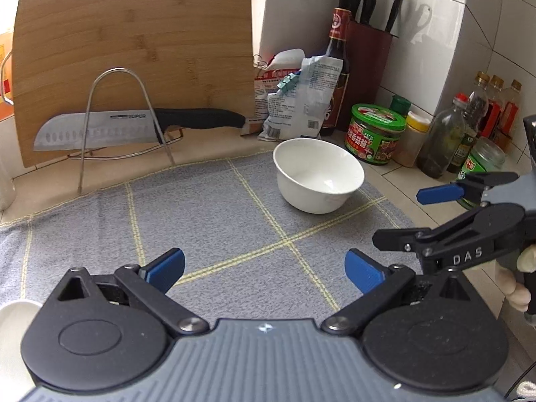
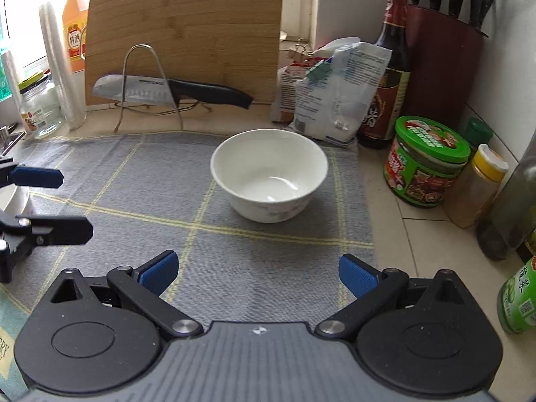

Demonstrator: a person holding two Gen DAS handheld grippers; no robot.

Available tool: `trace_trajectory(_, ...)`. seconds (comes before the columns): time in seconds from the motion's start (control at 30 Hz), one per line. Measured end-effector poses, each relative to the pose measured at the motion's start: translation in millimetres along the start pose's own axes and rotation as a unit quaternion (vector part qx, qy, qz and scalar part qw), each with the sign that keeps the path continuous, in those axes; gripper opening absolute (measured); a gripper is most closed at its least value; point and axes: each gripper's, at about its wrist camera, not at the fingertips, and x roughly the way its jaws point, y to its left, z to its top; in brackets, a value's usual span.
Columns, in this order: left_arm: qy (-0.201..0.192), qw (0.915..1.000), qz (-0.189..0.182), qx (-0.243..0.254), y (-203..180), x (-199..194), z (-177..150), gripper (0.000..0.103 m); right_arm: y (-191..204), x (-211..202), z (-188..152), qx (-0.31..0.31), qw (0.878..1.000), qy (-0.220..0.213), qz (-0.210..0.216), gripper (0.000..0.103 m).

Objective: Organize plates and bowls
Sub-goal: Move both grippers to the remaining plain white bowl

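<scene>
Hovering with right gripper (image 2: 258, 276) and left gripper (image 1: 264, 269) spread wide, empty, probably lining up for white bowl (image 2: 269, 174) on grey cloth (image 2: 140, 181).

Bowl (image 2: 269, 174) glossy, likely ceramic; mat (image 2: 201, 234) matt woven cloth.

Knife (image 1: 100, 129) blade, left of frame, is showing "SUPOR". Right gripper (image 1: 432, 211) body, right edge of frame, is showing "DAS". Other labels are staying unreadable.
</scene>
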Motion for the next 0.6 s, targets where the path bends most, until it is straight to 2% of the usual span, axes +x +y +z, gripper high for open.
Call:
trace_trajectory(0.1, 0.001, 0.9999, 0.004, 0.013, -14.0, 19.5, 2.7, 0.101, -23.2, 3.6, 4.2, 0.0, 1.0, -0.004, -0.003, 0.103)
trace_trajectory(0.3, 0.032, 0.9993, -0.004, 0.018, -33.6, 64.3, 1.6, 0.101, -57.9, 10.5, 9.4, 0.015, 1.0, -0.01, 0.003, 0.103)
trace_trajectory(0.47, 0.06, 0.9975, -0.01, 0.035, -46.3, 91.5, 3.9, 0.101, -67.5, 14.9, 10.4, 0.01, 1.0, -0.009, 0.011, 0.103)
trace_trajectory(0.6, 0.065, 0.9955, 0.009, 0.068, -56.0, 96.7, 4.5, 0.103, -70.2, 16.5, 10.9, 0.008, 1.0, -0.01, 0.022, 0.103)
